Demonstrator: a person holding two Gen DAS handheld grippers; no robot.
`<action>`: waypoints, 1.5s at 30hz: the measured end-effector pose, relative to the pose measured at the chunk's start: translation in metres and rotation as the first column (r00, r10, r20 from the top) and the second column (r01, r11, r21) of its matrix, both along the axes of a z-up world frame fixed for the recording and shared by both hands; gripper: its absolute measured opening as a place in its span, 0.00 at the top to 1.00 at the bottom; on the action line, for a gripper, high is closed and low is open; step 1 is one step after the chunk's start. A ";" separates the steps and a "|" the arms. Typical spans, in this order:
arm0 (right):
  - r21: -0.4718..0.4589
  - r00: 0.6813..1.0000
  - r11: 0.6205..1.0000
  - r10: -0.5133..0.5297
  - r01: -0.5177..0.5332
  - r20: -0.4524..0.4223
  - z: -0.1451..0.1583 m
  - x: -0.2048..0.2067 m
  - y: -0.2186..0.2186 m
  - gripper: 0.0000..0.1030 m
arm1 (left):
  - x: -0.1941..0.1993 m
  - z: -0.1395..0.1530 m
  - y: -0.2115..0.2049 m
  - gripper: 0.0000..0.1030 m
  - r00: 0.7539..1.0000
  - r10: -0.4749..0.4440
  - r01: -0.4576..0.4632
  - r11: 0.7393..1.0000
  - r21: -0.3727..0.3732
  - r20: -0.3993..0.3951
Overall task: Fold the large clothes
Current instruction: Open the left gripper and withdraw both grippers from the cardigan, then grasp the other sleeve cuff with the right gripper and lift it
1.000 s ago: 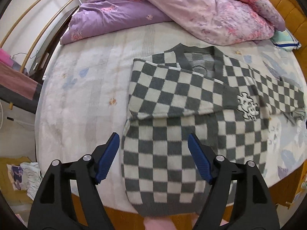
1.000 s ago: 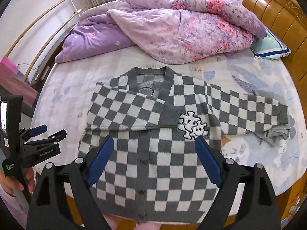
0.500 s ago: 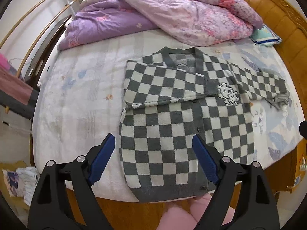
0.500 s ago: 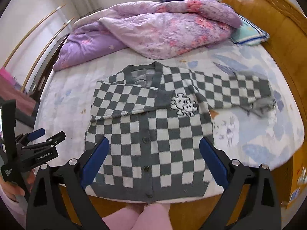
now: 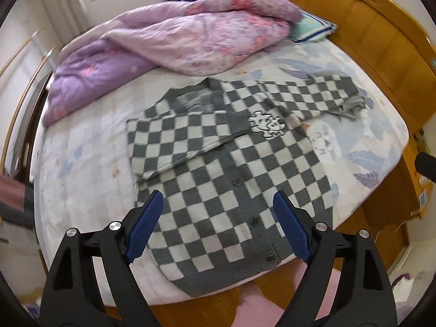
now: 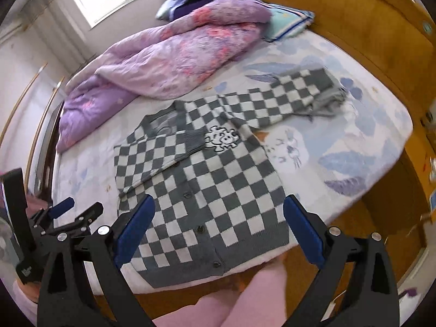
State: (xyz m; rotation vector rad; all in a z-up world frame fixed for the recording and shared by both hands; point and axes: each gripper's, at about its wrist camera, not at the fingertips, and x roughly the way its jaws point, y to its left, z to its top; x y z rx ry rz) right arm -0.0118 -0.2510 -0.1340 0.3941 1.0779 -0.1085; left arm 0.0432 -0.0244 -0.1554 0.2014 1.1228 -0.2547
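A grey-and-white checked cardigan [image 5: 231,169] lies flat, buttoned, on the bed, hem at the near edge. One sleeve [image 5: 185,136] is folded across the chest, its cuff beside a white cartoon patch [image 5: 268,125]. The other sleeve [image 5: 313,98] stretches out toward the headboard side. My left gripper [image 5: 217,196] hangs open above the lower body of the cardigan, nothing between its blue pads. My right gripper [image 6: 219,200] is open too, over the hem of the cardigan [image 6: 212,190]. The left gripper [image 6: 81,207] also shows at the lower left of the right wrist view, beside the bed.
A bunched purple and pink quilt [image 5: 177,43] covers the far part of the bed, with a striped pillow [image 5: 313,27] beside it. A wooden headboard [image 5: 368,27] runs along the right. The pale patterned sheet [image 5: 81,163] lies bare left of the cardigan. Pink-clad legs [image 6: 231,299] stand at the near edge.
Both grippers have lifted, drawn back from the cardigan and rolled, so the bed looks turned and more of it shows. Their jaws stand a little wider. The cardigan has not moved.
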 end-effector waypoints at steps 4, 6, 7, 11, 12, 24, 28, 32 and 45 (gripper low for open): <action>0.030 0.998 0.997 -0.069 0.069 -0.002 -0.004 -0.009 -0.027 0.11 | 0.003 -0.001 -0.028 0.19 0.999 -0.046 0.046 0.999 0.002 0.003; 0.040 0.995 0.994 -0.102 0.103 -0.009 -0.007 -0.009 -0.044 0.11 | 0.008 -0.002 -0.040 0.19 0.998 -0.057 0.057 0.998 -0.008 -0.013; 0.047 0.993 0.992 -0.114 0.114 -0.009 -0.008 -0.009 -0.052 0.11 | 0.011 -0.004 -0.048 0.19 0.998 -0.057 0.057 0.998 -0.019 -0.018; 0.075 0.988 0.985 -0.154 0.155 -0.012 -0.016 0.000 -0.092 0.11 | 0.025 -0.009 -0.083 0.19 0.998 -0.063 0.063 0.997 0.039 0.005; 0.083 0.987 0.983 -0.161 0.162 -0.014 -0.019 0.005 -0.105 0.11 | 0.029 -0.011 -0.091 0.19 0.998 -0.062 0.061 0.997 0.050 0.009; 0.185 0.992 0.976 -0.101 0.113 -0.075 -0.083 0.120 -0.267 0.11 | 0.127 -0.049 -0.198 0.19 0.985 0.100 -0.099 0.995 0.011 -0.143; 0.188 0.990 0.975 -0.099 0.115 -0.096 -0.122 0.176 -0.324 0.11 | 0.164 -0.075 -0.220 0.19 0.965 0.189 -0.188 0.982 0.023 -0.181; 0.191 0.988 0.972 -0.117 0.135 -0.105 -0.166 0.226 -0.374 0.11 | 0.196 -0.103 -0.235 0.19 0.948 0.260 -0.248 0.965 0.085 -0.183; 0.194 0.966 0.948 -0.234 0.251 -0.106 -0.285 0.329 -0.464 0.27 | 0.251 -0.167 -0.245 0.19 0.900 0.363 -0.339 0.931 0.137 -0.242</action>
